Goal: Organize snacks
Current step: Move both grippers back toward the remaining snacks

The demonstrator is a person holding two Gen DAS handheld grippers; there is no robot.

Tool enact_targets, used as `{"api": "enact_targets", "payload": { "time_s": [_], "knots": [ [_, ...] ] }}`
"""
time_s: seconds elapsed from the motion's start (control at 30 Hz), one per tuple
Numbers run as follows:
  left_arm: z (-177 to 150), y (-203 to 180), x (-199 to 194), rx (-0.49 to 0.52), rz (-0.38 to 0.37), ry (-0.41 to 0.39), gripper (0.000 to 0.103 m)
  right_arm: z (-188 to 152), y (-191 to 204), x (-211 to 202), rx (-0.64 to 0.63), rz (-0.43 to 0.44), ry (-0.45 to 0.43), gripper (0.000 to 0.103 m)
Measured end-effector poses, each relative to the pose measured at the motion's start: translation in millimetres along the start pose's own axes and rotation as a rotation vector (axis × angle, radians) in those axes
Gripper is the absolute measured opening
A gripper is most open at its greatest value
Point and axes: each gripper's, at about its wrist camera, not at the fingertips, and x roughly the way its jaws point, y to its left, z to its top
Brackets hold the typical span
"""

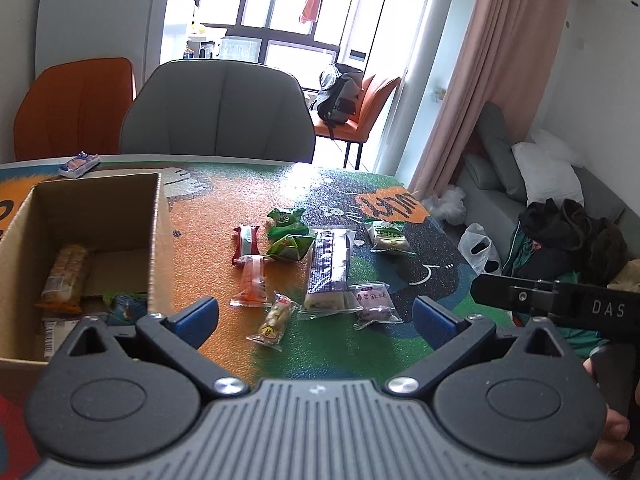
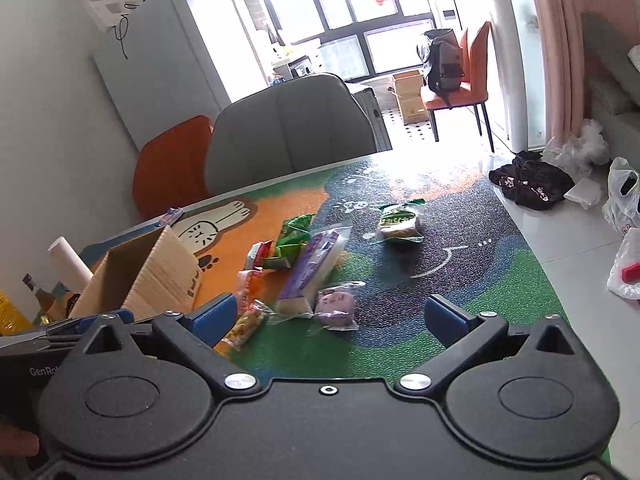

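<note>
A cardboard box (image 1: 158,240) stands open on the table's left, holding an orange cracker pack (image 1: 66,276) and a blue-green packet (image 1: 126,306). Several snacks lie loose on the colourful mat: a long purple-and-white bar (image 1: 330,270), a pink mochi packet (image 1: 374,302), two green packets (image 1: 288,232), a red-and-white stick (image 1: 246,242), an orange sachet (image 1: 252,280), a small peanut packet (image 1: 276,320) and a green-labelled cake (image 1: 388,236). My left gripper (image 1: 316,316) hovers open just short of the bar. My right gripper (image 2: 332,316) is open too, over the pink mochi packet (image 2: 336,304), with the box (image 2: 148,276) on its left.
A blue snack pack (image 1: 78,164) lies at the table's far edge behind the box. A grey chair (image 1: 218,112) and an orange chair (image 1: 76,106) stand beyond the table. Bottles (image 2: 38,296) and a white roll (image 2: 66,260) sit left of the box. Bags litter the floor on the right.
</note>
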Motion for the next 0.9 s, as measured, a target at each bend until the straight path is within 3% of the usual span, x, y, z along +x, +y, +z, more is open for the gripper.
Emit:
{"api": "enact_targets", "payload": {
  "time_s": [0.17,0.57,0.9],
  "knots": [
    [1,-1,12,0.005,-0.005,0.003,0.1,-1,-7,12,0.005,-0.001,0.017,0.093],
    [-2,5,53,-0.003,0.007,0.07,0.069,-3,-20,47,0.03,0.03,0.086,0.069],
    [-6,14,88,-0.017,0.016,0.133,0.053,-3,-22,79,0.023,0.032,0.137,0.064]
  ]
}}
